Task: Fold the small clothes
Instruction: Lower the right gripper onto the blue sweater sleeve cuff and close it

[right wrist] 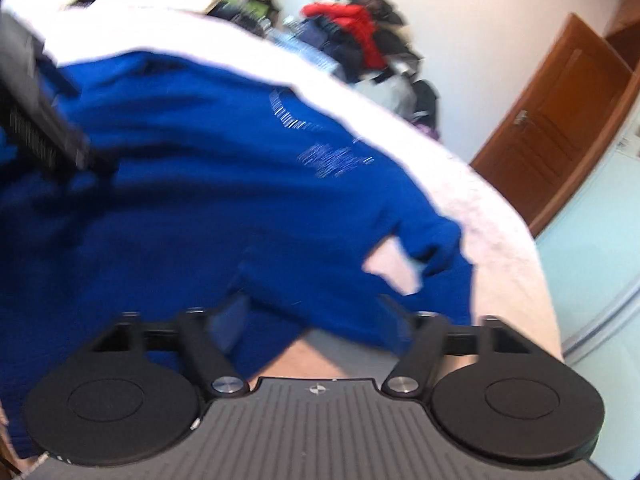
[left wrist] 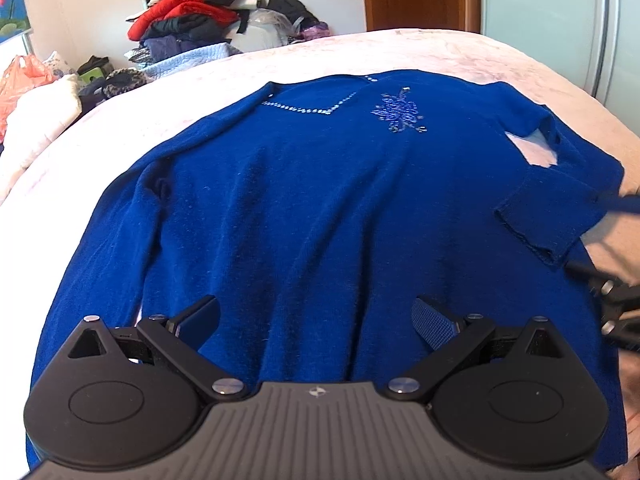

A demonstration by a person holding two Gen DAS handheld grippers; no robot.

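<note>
No legible text. Blue sweater [left wrist: 304, 200] flat on bed [left wrist: 440, 52], neckline toward 12 o'clock, long axis 6–12. Left gripper [left wrist: 316, 320] open, empty; right gripper [right wrist: 312, 320] jaws apart around sleeve [right wrist: 280, 312], grip unclear.

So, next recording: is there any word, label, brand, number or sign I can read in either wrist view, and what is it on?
None: no readable text in either view.
Small star-shaped emblem, no letters, on each gripper's grey ribbed body.
Rhinestone flower motif, decoration only, on the blue knitted sweater.
Picture at the left view's edge: flowers, no words visible.
Right wrist view is motion-blurred; nothing legible there.
</note>
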